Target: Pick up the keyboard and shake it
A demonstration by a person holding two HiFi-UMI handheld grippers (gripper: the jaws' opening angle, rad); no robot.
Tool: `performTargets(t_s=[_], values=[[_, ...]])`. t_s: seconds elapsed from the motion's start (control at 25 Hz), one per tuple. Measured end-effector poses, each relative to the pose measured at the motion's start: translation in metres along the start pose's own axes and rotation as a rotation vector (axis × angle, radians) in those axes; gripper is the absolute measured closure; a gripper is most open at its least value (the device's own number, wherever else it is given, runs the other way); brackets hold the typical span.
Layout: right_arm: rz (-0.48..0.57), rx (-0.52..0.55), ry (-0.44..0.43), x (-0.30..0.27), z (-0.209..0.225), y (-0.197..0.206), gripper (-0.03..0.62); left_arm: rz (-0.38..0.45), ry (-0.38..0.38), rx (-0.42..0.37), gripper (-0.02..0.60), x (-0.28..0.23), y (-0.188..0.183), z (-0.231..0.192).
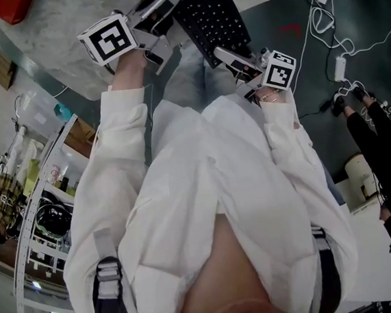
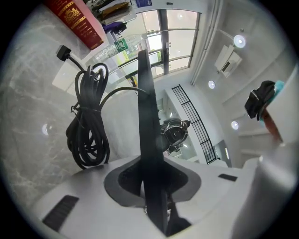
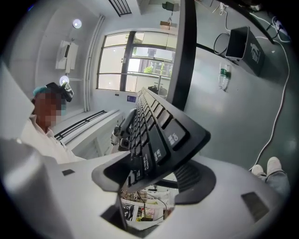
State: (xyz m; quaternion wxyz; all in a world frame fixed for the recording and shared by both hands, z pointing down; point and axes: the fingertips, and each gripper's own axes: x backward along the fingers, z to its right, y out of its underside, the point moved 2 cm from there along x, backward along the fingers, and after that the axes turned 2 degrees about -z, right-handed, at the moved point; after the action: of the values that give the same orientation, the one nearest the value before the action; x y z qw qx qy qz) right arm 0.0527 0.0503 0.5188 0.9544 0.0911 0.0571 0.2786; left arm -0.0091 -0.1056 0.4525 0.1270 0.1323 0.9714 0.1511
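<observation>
I hold a black keyboard (image 1: 209,13) off the table between both grippers. My left gripper (image 1: 169,21) is shut on its far end; in the left gripper view the keyboard (image 2: 147,116) shows edge-on as a thin dark blade pinched between the pads of my left gripper (image 2: 152,186). My right gripper (image 1: 239,69) has the near end. In the right gripper view the keyboard (image 3: 159,135) lies tilted across the wide jaws of that gripper (image 3: 154,177), keys against the left pad, underside on the right pad.
A coiled black cable (image 2: 88,126) and a red book (image 2: 77,21) lie on the marble table (image 1: 54,49). White cables and a power strip (image 1: 338,63) trail over the grey floor. Another person's legs (image 1: 371,122) stand at the right. A shelf cart (image 1: 50,221) is at the left.
</observation>
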Motion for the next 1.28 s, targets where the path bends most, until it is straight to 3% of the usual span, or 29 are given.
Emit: performTargets(t_s=[0.52,0.8,1.28], values=[[0.020,0.040,0.043,0.021,-0.003,-0.008,0.319,-0.033,0.026,-0.025,0.495,0.017,0.008,0.012],[0.016,0.130,0.024,0.024,-0.037,-0.003,0.319,-0.026,0.082,-0.039,0.495,0.045,0.027,0.041],[0.059,0.202,-0.022,0.013,-0.059,-0.064,0.319,-0.061,0.133,-0.062,0.495,0.037,0.017,0.059]])
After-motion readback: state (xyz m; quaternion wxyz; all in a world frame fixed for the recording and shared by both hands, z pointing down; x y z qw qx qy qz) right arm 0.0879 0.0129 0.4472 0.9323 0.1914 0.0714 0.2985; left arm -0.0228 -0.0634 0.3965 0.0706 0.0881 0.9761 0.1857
